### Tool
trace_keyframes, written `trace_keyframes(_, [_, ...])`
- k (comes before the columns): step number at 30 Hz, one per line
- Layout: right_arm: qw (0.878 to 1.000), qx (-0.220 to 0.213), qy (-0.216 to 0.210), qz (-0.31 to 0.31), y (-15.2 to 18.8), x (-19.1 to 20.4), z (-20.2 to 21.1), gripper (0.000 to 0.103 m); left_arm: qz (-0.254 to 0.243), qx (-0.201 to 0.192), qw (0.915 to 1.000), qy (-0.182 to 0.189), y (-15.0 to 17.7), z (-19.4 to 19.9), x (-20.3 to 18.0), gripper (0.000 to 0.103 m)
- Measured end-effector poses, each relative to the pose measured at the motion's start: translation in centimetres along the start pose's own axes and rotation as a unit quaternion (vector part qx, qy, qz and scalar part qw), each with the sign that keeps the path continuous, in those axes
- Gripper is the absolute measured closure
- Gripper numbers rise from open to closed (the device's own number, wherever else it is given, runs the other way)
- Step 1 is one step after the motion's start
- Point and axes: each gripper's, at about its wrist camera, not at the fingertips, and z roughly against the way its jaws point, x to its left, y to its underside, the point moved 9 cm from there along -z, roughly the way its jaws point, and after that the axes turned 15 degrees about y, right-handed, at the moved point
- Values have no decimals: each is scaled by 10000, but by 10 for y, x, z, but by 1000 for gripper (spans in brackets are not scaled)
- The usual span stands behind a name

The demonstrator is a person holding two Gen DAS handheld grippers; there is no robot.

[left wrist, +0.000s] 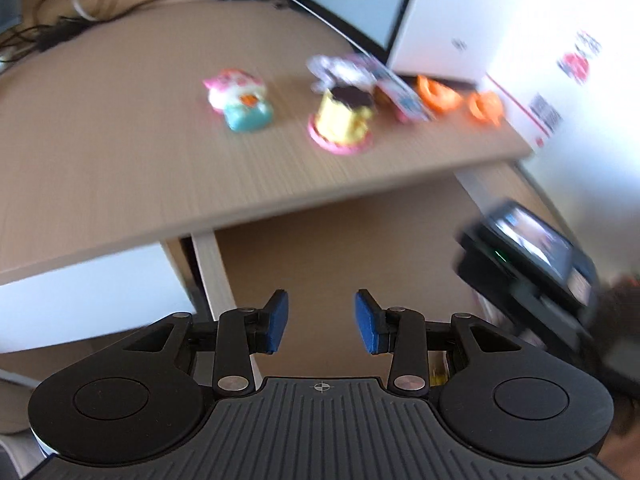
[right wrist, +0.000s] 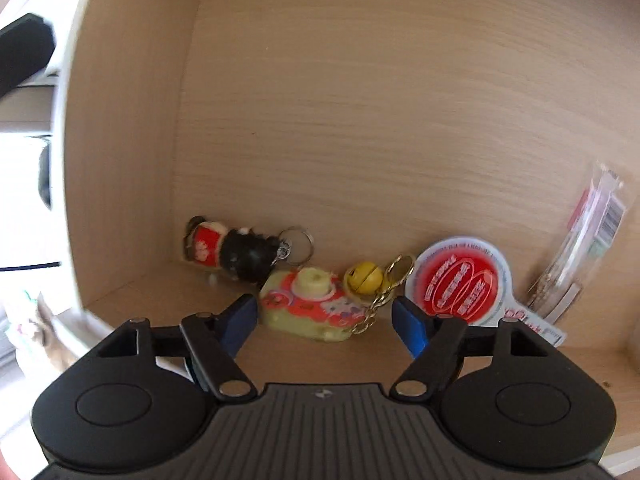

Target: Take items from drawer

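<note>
The open wooden drawer (right wrist: pixel 360 100) holds several small items along one wall. A yellow-green and red toy camera (right wrist: pixel 308 308) on a gold chain lies just ahead of my right gripper (right wrist: pixel 324 320), in line with the gap between its blue pads, which do not touch it. The gripper is open. Beside the camera are a doll keychain (right wrist: pixel 232 252), a yellow bell (right wrist: pixel 362 278) and a round red packet (right wrist: pixel 460 280). My left gripper (left wrist: pixel 322 322) hovers open and empty over the drawer (left wrist: pixel 340 248), below the desk edge.
On the desk top (left wrist: pixel 120 140) stand a pink and teal toy (left wrist: pixel 240 100), a yellow cake toy (left wrist: pixel 344 120), a printed packet (left wrist: pixel 396 92) and two orange pieces (left wrist: pixel 438 94). A white box (left wrist: pixel 500 40) and cables (left wrist: pixel 80 12) sit behind. A clear packet (right wrist: pixel 588 240) leans in the drawer.
</note>
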Motion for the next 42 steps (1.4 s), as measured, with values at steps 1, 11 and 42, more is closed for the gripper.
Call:
trace_keyframes(1, [10000,40,-4,-2,-2,2,-3,27,-32,101,9999,52,2,-2,-1,63])
trace_keyframes(11, [9893,-1096,-582,-773,-14,-46,32,42,-865,2132,9699,801,38,-54,-23,63])
trace_keyframes(42, [9395,-2387,-667,-2365,25,-186,59,42,-957,3337,9373,309,46,-107,-7,72])
